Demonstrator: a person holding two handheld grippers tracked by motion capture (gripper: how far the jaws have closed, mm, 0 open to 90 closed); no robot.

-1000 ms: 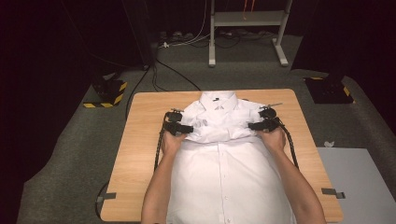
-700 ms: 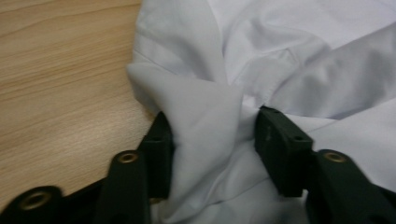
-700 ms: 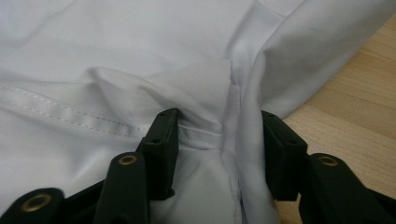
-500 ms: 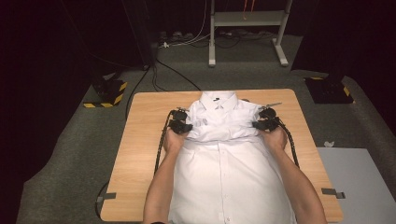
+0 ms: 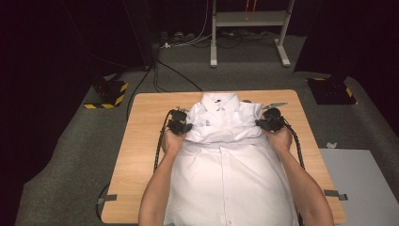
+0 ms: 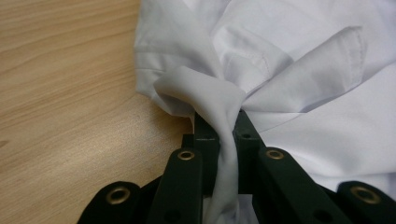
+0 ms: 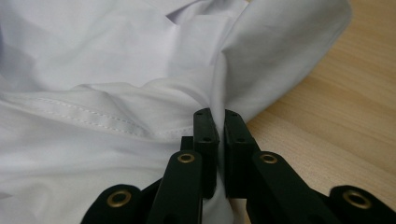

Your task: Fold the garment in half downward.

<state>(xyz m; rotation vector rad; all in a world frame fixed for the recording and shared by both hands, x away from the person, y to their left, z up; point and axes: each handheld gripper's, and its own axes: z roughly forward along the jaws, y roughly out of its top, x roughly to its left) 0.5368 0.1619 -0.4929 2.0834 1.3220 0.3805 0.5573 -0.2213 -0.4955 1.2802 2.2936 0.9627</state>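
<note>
Carpet [image 5: 70, 155], grey, surrounds a light wooden counter [image 5: 141, 141]; a metal stand [image 5: 247, 28] sits behind. A white shirt [image 5: 226, 174] lies along the counter's middle. Left claw [image 5: 184, 128] and right claw [image 5: 263, 124] each pinch its fabric.

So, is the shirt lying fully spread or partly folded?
Partly folded. The shirt lies buttoned on the table, with a bunched fold across the chest, pinched at each side by the left tool and right tool.

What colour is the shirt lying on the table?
The shirt is plain white, with no pattern; it shows best in the high view.
</note>
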